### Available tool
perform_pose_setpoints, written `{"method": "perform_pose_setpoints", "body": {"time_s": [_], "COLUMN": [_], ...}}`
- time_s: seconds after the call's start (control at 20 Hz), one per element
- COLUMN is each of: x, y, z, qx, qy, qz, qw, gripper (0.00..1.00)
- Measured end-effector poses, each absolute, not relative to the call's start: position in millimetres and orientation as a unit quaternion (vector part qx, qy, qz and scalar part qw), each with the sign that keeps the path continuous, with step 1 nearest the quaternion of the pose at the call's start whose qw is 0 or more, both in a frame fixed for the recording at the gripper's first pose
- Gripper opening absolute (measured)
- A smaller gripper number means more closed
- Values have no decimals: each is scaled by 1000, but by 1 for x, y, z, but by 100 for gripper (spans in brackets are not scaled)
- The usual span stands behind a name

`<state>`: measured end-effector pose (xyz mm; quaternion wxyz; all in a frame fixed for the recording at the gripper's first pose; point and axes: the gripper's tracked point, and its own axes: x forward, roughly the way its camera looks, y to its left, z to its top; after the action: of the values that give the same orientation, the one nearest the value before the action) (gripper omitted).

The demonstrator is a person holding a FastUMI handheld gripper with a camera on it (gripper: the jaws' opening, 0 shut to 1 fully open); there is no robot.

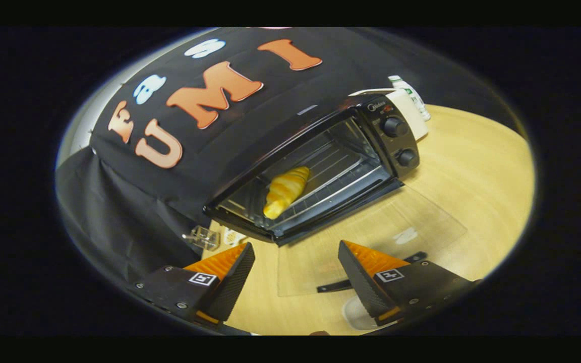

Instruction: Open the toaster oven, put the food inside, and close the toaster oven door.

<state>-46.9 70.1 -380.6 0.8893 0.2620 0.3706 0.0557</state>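
Note:
A black toaster oven [321, 166] stands on the wooden table, beyond my fingers. Its glass door [371, 237] lies folded down flat toward me, with its dark handle [341, 285] at the near end, between and just ahead of my fingertips. A golden croissant [285, 191] rests on the wire rack inside the oven's chamber. Two round knobs [400, 142] sit on the oven's right panel. My gripper [295, 267] hovers above the door's near end, fingers spread wide with nothing between them.
A white appliance [411, 113] and a white bottle [411, 96] stand behind the oven's right side. A small clear object [204, 237] lies by the oven's left corner. A white plate's rim [356, 315] shows beneath my right finger. Bare wooden table [472, 171] extends to the right.

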Motion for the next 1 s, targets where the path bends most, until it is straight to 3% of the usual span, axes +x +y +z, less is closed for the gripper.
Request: {"method": "perform_pose_setpoints", "body": {"time_s": [0.2, 0.65, 1.0], "x": [-71, -114, -112], "y": [57, 19, 28], "z": [-394, -439, -451], "qx": [158, -1, 3], "qy": [376, 425, 446], "qz": [56, 38, 58], "qw": [911, 904, 893], "gripper": [98, 99, 99]}}
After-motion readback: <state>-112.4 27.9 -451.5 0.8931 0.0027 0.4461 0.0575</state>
